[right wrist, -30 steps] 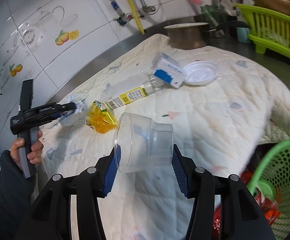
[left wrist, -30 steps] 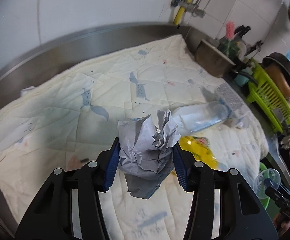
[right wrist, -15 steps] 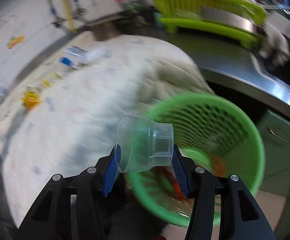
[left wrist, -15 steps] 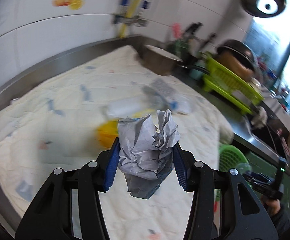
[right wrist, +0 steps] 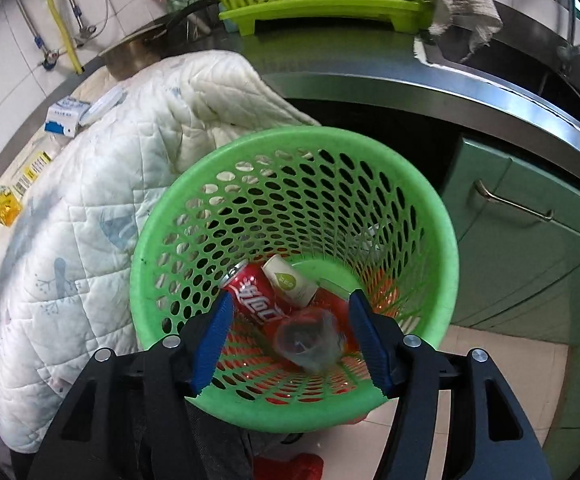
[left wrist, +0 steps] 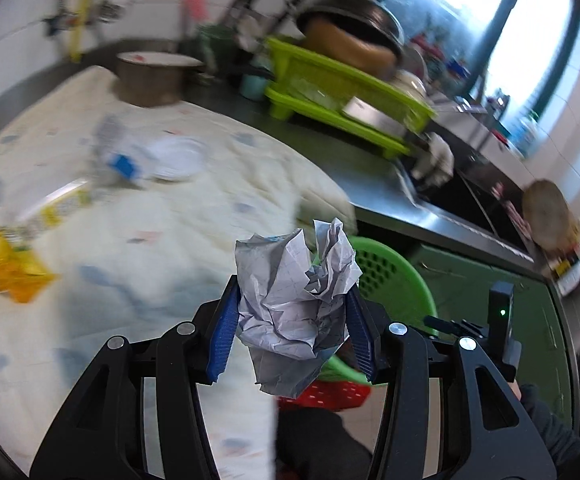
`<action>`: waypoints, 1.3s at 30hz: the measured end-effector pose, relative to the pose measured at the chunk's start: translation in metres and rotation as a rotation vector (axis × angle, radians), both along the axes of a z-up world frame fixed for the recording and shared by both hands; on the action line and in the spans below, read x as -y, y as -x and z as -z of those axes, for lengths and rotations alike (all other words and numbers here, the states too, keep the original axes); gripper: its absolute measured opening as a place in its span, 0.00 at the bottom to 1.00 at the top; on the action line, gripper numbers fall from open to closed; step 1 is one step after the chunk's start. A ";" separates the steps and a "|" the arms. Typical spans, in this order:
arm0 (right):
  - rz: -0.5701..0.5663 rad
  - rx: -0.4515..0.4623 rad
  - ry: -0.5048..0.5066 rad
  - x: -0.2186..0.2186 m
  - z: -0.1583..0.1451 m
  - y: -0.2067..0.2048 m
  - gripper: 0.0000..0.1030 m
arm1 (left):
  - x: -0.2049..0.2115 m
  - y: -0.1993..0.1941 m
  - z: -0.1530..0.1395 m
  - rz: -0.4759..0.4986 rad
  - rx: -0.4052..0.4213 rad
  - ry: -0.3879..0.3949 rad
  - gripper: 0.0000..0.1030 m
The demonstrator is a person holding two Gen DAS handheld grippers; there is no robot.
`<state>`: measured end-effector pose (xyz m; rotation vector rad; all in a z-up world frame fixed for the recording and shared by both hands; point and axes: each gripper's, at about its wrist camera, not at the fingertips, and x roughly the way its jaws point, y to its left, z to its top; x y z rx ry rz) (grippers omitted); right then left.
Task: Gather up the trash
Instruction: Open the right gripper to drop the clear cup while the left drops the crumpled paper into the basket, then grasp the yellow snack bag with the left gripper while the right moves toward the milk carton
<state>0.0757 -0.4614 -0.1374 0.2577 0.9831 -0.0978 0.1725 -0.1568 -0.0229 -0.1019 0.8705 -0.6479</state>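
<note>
Here a crumpled paper ball is clamped between the jaws of the left gripper, with the green mesh basket seen just beyond them. The jaws of the right gripper are spread apart and nothing is gripped. Below and between them, a clear plastic cup is seen blurred inside the green mesh basket, beside a red soda can.

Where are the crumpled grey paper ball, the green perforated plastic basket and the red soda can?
Crumpled grey paper ball (left wrist: 290,300): left wrist view, middle of the wad.
Green perforated plastic basket (right wrist: 290,136): right wrist view, far rim.
Red soda can (right wrist: 255,300): right wrist view, its printed side.
</note>
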 end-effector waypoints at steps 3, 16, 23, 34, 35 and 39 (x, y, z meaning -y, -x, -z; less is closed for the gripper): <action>0.007 0.026 -0.013 0.006 -0.007 0.011 0.64 | 0.041 -0.002 0.014 0.057 -0.031 -0.011 0.48; 0.006 0.112 -0.021 0.026 -0.036 0.057 0.74 | 0.168 -0.011 0.081 0.209 -0.177 -0.071 0.52; -0.002 0.125 -0.023 0.025 -0.040 0.062 0.75 | 0.181 -0.017 0.095 0.208 -0.223 -0.055 0.69; -0.031 0.140 -0.013 0.014 -0.047 0.056 0.75 | 0.155 -0.013 0.074 0.183 -0.174 -0.029 0.69; -0.037 0.141 -0.009 0.012 -0.048 0.055 0.75 | 0.150 -0.012 0.071 0.174 -0.164 -0.030 0.69; -0.065 0.149 -0.005 0.002 -0.052 0.048 0.75 | 0.123 -0.012 0.057 0.124 -0.126 -0.036 0.69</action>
